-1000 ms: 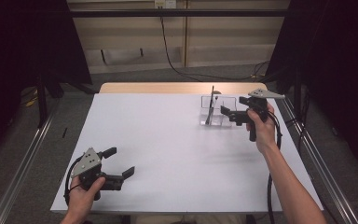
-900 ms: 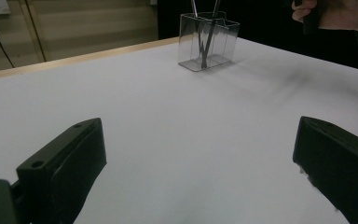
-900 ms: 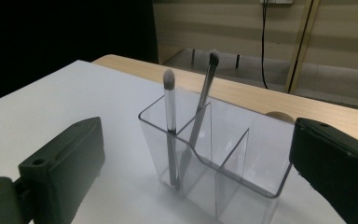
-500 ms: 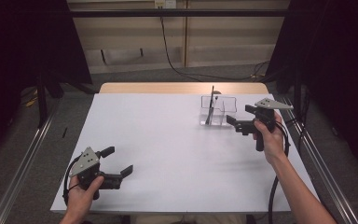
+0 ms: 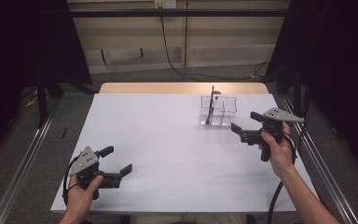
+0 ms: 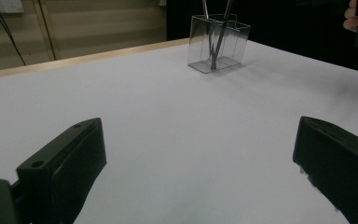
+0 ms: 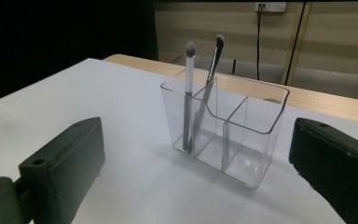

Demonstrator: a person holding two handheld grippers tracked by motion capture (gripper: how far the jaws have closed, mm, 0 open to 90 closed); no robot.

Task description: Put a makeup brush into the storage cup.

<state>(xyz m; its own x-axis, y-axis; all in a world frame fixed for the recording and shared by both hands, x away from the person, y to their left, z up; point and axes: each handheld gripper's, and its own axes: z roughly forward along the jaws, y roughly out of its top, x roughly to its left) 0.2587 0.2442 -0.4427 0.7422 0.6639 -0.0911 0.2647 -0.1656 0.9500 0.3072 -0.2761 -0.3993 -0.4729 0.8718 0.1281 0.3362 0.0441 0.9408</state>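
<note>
A white desk (image 5: 168, 149) stands in a dim room with dark curtains at both sides, beige wall panels behind, and a black cable (image 5: 177, 60) trailing down the wall to the grey floor. Metal rails (image 5: 18, 163) run along the desk's left and right sides, and a bare wooden strip shows at its far edge.

Near the far right corner of the desk stands a clear organiser (image 7: 226, 130), upright and divided into compartments. 2 brushes (image 7: 200, 93) lean in its left-hand compartment in the right gripper view, bristles up, their handles crossing.

The right tongs (image 5: 247, 126), held above the desk's right edge, point at the organiser from just beside it; their jaws are spread wide with nothing between them, and the organiser sits framed between them in the right gripper view, untouched. The left tongs (image 5: 119, 161), gripped in the person's left hand (image 5: 81, 196) near the front left corner, lie well apart from the organiser, jaws likewise spread and empty over bare desk.
</note>
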